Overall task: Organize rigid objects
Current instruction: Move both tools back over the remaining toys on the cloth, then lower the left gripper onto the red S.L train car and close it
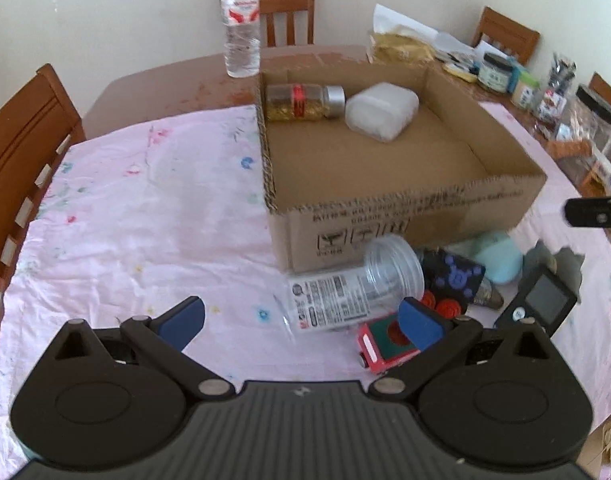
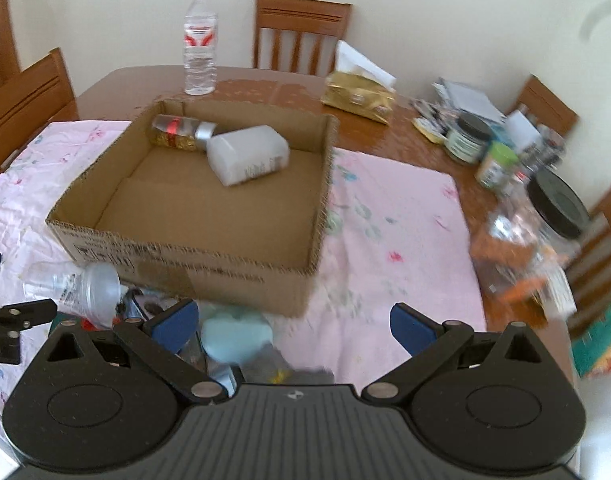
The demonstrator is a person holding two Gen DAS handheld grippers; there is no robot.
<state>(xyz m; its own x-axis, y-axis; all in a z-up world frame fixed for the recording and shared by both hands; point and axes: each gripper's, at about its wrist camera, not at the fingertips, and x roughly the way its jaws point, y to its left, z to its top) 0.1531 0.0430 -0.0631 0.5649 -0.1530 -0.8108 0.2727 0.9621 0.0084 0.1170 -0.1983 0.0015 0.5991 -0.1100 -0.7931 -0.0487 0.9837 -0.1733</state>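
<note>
Cardboard box [image 1: 405, 216]: open-topped, on a pink flowered cloth [image 1: 145, 200] over a wooden table [image 2: 265, 84]. Contents, both lying at the far end: a glass jar [image 1: 303, 102] with a silver cap and red label, and a white plastic container [image 1: 381, 110] just beside it.

Loose items on the cloth in front of the box's near wall: a clear plastic bottle [image 1: 353, 284] on its side; a red toy car [image 1: 385, 344]; a black piece with blue prints [image 1: 453, 276]; a pale blue object [image 1: 499, 258]; a small dark device with a grey screen [image 1: 545, 300].

Left gripper [image 1: 301, 320]: fingers spread wide, holding nothing, above the cloth near the clear bottle and toy car.

Right gripper [image 2: 293, 326]: fingers spread wide, holding nothing, above the pale blue object.

Water bottle [image 2: 200, 40]: upright on bare table beyond the box.
</note>
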